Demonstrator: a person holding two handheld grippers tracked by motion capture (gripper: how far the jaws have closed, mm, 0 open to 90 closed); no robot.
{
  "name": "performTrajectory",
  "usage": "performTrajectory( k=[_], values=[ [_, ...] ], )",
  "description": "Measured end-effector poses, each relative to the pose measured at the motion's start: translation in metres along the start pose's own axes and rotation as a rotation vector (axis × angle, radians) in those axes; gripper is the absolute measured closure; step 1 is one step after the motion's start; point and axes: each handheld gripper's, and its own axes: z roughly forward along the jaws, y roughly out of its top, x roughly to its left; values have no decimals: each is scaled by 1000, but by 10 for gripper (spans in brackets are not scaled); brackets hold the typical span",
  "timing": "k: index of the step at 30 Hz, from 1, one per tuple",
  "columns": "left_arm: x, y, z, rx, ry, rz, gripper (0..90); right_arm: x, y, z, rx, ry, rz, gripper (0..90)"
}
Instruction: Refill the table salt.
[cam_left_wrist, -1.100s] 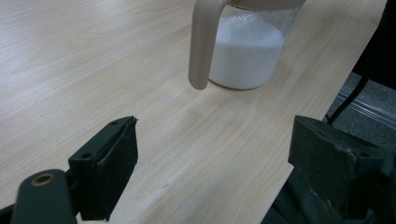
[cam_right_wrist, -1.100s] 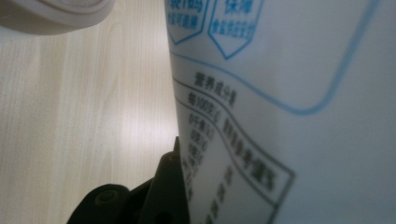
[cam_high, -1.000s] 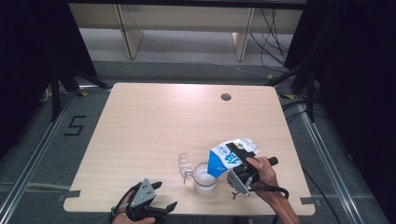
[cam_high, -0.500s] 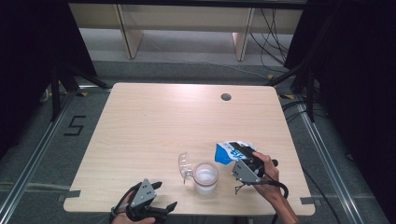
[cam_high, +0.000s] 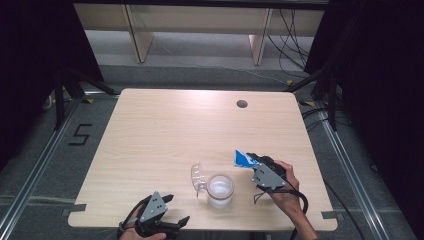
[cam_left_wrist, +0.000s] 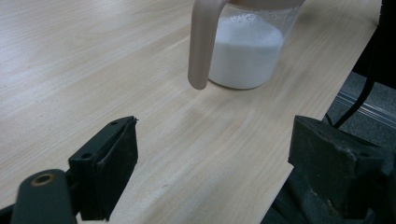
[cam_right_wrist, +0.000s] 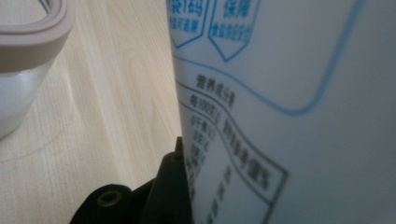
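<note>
A clear measuring jug (cam_high: 220, 189) with a beige rim and handle holds white powder near the table's front edge. Its handle (cam_left_wrist: 201, 46) hangs close in front of my left gripper (cam_left_wrist: 215, 135), which is open and holds nothing. That gripper (cam_high: 178, 208) lies at the front edge, left of the jug. My right gripper (cam_high: 257, 164) is shut on a blue and white printed bag (cam_high: 243, 159), right of the jug. The bag (cam_right_wrist: 289, 93) rises close up against one black jaw, and the jug's rim (cam_right_wrist: 32, 32) is at the left.
The light wooden table (cam_high: 175, 130) has a round cable hole (cam_high: 242, 104) at the back right. Its front edge (cam_left_wrist: 299, 140) runs just beside the left gripper. Dark frame legs, cables and shelving stand on the floor behind the table.
The right gripper has drawn the bag back from above the jug, to the right and lower. The left gripper has not moved.
</note>
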Motion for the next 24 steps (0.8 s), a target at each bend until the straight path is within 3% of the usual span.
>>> performTrajectory(
  k=[6, 10, 12, 16, 24],
  values=[
    [-1, 0, 0, -1, 2, -19, 153, -2, -7, 2, -22, 19, 111, 811],
    [-1, 0, 0, -1, 1, -19, 153, -5, -10, 3, -35, 34, 160, 813],
    [0, 0, 0, 1, 0, 3, 153, -7, -13, 3, -42, 31, 184, 814],
    [0, 0, 0, 0, 1, -4, 153, -10, -21, 3, -66, 41, 308, 815],
    [0, 0, 0, 0, 1, -1, 153, -17, -43, 6, -82, 29, 452, 823]
  ],
)
